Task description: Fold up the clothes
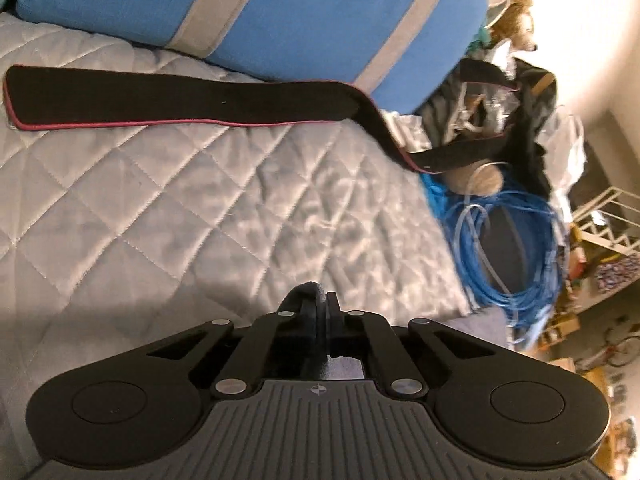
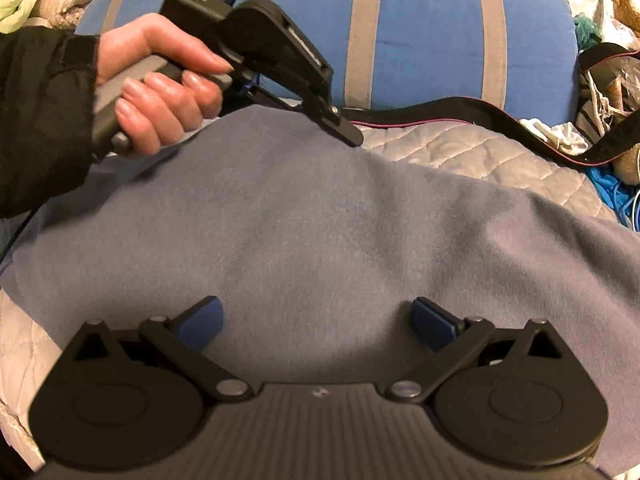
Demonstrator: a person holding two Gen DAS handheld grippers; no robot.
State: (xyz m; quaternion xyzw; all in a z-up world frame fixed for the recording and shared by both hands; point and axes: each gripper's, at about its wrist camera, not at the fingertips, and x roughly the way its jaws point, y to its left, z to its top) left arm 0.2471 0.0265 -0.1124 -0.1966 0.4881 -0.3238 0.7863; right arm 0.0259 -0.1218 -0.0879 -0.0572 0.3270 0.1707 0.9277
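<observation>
On the quilted bed (image 1: 160, 200), the left gripper (image 2: 352, 136) pinches the grey-blue garment (image 2: 320, 220). Above it, the right gripper (image 2: 316, 320) hangs wide.

The cloth (image 2: 320, 216) is plain grey-blue, lying on a pale grey bedspread (image 1: 160, 200) quilted in diamonds. The pillow (image 2: 420, 32) is blue with grey stripes; the strap (image 1: 160, 98) is black, edged pink.

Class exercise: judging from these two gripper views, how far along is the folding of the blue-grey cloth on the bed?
Done: little; the blue-grey cloth lies spread over the quilted bedcover, no finished fold visible. In hand: the left gripper is shut on its far edge, lifting it. Left: the right gripper hangs open above the cloth, gripping nothing; the folds themselves remain.
</observation>
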